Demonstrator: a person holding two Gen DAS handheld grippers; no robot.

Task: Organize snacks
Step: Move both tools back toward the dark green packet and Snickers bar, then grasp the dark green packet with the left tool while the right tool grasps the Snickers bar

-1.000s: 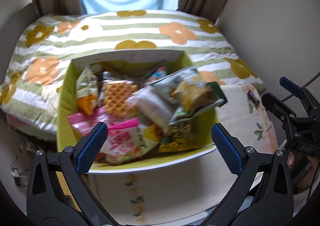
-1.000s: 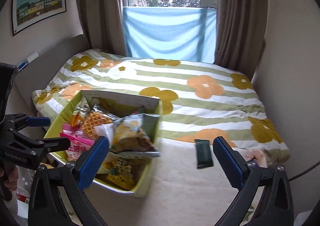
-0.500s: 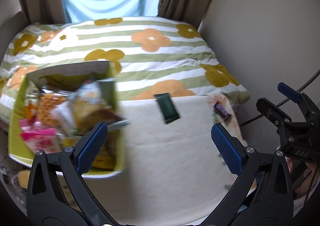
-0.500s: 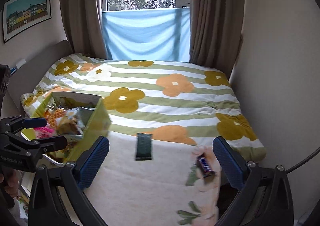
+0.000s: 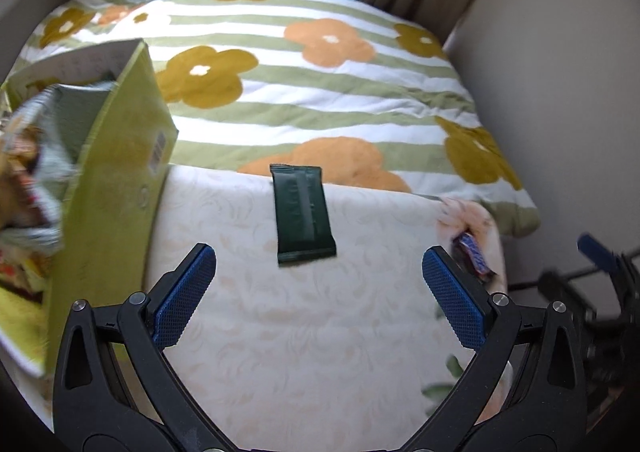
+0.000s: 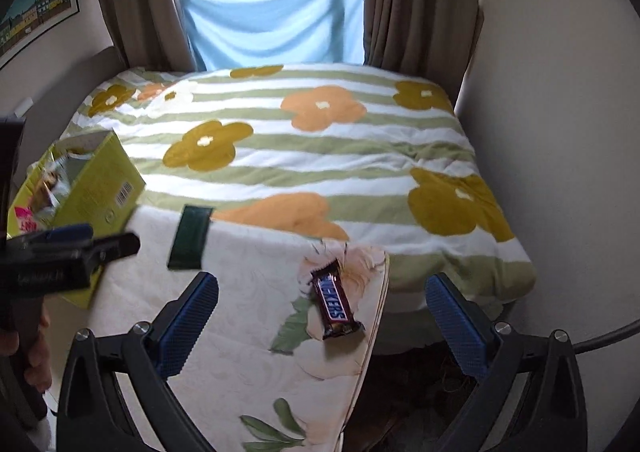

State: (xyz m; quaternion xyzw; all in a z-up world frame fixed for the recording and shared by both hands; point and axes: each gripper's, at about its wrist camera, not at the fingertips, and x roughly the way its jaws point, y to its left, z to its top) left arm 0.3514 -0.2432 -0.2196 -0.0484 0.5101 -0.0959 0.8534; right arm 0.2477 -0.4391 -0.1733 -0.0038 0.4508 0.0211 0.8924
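Note:
A dark green snack packet [image 5: 303, 215] [image 6: 190, 237] lies flat on the cream floral cloth [image 5: 300, 332] [image 6: 256, 332]. A Snickers bar [image 6: 335, 302] [image 5: 473, 256] rests near the cloth's right edge. A lime green box [image 5: 116, 179] [image 6: 98, 187] full of snack bags stands at the left. My left gripper [image 5: 319, 278] is open, just short of the green packet, nothing between its fingers. My right gripper [image 6: 322, 306] is open too, the Snickers bar lying between and below its fingertips.
A bed with a striped flowered quilt [image 6: 320, 147] stretches beyond the cloth toward curtains and a window. A wall [image 6: 560, 131] runs along the right. The cloth's right edge [image 6: 380, 312] drops to a dark floor. A hand [image 6: 24, 348] holds the left tool's handle.
Both views have swung right, away from the snack box. The green packet now sits centred before the left gripper and the Snickers bar before the right. Both grippers stayed open.

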